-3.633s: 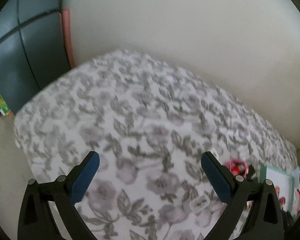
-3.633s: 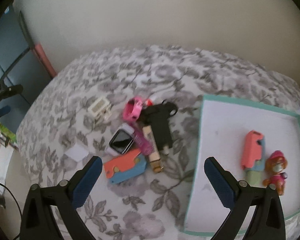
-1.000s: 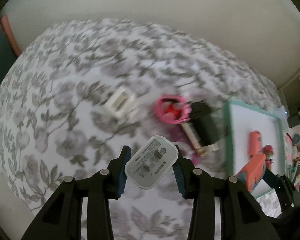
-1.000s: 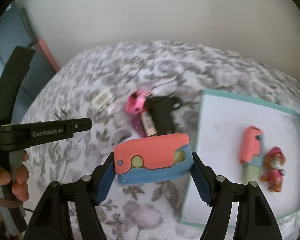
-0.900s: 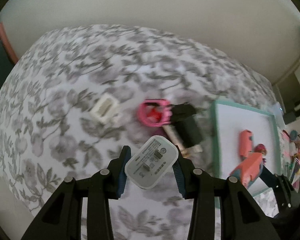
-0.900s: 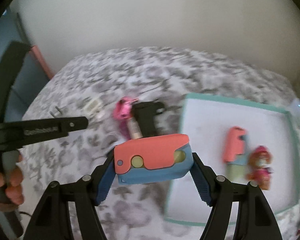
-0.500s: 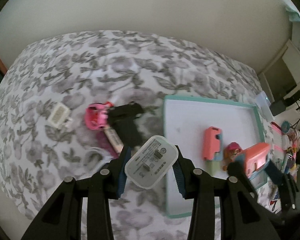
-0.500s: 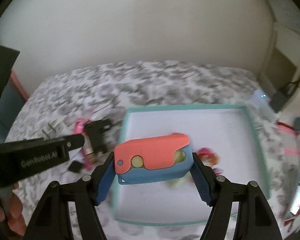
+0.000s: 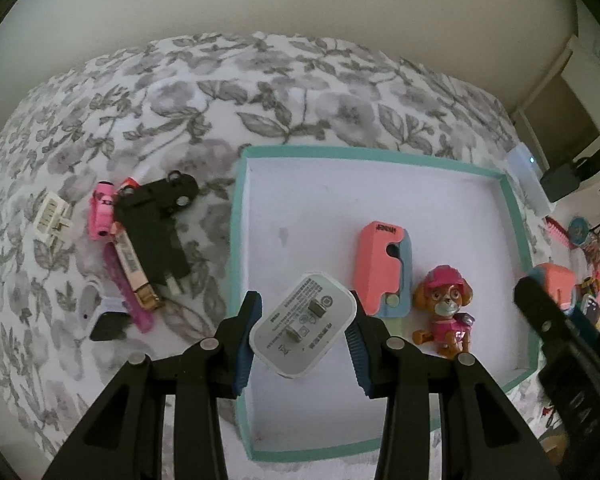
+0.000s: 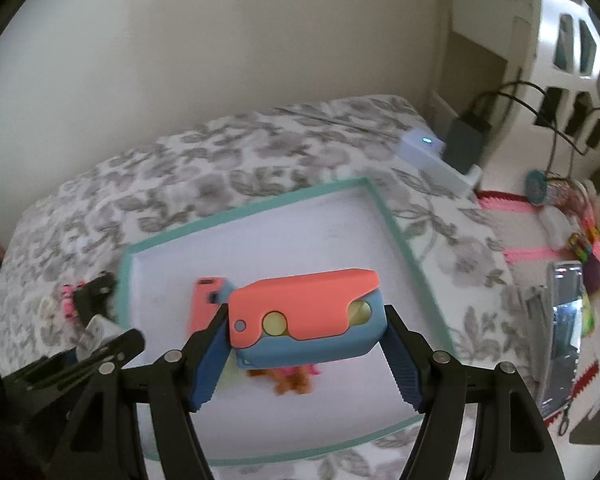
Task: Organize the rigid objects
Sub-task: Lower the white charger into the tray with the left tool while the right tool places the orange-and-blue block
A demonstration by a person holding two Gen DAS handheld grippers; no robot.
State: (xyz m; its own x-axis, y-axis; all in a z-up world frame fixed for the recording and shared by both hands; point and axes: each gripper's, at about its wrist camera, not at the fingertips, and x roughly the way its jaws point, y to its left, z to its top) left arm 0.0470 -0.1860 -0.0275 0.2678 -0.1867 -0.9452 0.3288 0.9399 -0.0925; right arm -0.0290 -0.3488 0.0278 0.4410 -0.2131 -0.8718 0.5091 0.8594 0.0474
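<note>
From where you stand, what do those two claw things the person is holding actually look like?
Both match. The left gripper and the right gripper each have two black plastic arms with triangular cut-outs and silver rivets at the joints. Their fingertips carry ribbed blue pads. No cables, sleeves or hands show here, and the lettering on one black body is too blurred to read.

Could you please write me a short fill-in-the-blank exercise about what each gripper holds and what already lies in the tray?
1. The left gripper is shut on a white ____.
2. The right gripper grips a block that is coral on top and ____ below.
3. In the teal-rimmed tray, beside a similar coral block, stands a toy ____ in a pink outfit.
4. The black toy car lies ____ the tray, on the floral cover.

Missing words: charger; blue; dog; outside
</note>
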